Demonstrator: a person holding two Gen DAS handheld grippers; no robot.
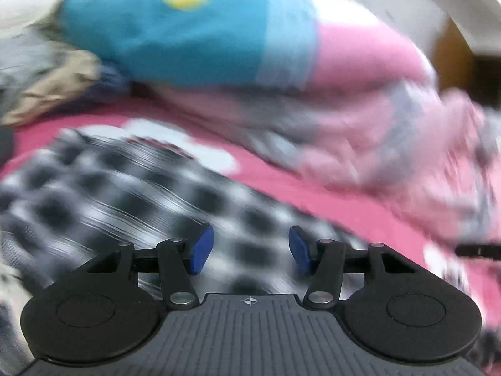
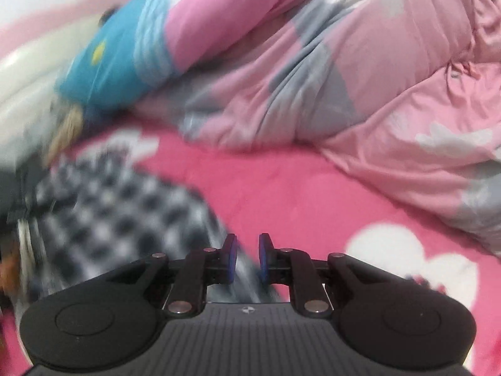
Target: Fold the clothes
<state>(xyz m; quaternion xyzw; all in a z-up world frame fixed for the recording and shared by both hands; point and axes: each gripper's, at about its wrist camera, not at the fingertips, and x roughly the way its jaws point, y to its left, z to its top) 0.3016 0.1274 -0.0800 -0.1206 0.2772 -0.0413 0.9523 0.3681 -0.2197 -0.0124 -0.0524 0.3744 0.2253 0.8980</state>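
Left hand-held gripper (image 1: pixel 249 249): blue pads about half apart, nothing between, above checked black-and-white garment (image 1: pixel 103 194). Right hand-held gripper (image 2: pixel 247 258): pads narrowly parted, empty, over right edge of same garment (image 2: pixel 109 216). Garment spread on near left of bed's deep-pink sheet (image 2: pixel 281 194). Far side: crumpled pale-pink-and-grey duvet (image 2: pixel 360 94), blue-and-pink pillow (image 1: pixel 194 34). Far left: tan and grey clothes heap (image 1: pixel 47 84). Views motion-blurred.
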